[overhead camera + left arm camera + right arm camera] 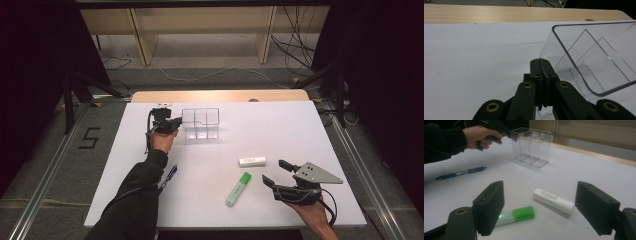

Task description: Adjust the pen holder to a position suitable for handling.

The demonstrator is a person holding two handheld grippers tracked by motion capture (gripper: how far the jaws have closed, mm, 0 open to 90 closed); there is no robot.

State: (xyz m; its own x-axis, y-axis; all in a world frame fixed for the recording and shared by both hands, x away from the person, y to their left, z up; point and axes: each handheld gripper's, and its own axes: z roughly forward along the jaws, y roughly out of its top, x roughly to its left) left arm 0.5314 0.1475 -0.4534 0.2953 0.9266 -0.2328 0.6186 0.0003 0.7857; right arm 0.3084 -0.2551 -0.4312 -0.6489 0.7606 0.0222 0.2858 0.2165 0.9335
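High view: left gripper (175, 123) pinches clear organizer (201, 123) wall at its 9 o'clock edge, steadying it on table (280, 125). Right gripper (278, 172) wide, empty, facing green marker (238, 189) and white tube (252, 161), likely next pick.

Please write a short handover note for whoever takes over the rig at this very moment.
Left gripper: fingers shut, at the left wall of the clear organizer; whether they pinch the wall cannot be told.
Right gripper: open, holding nothing, at the table's near right.
Things: the organizer stands upright at the back of the white table, nothing in its compartments. The green highlighter and white tube lie in front of the right gripper; the blue pen lies beside the left forearm.
Done: nothing placed inside.
Left: probably loading the three items into the organizer.
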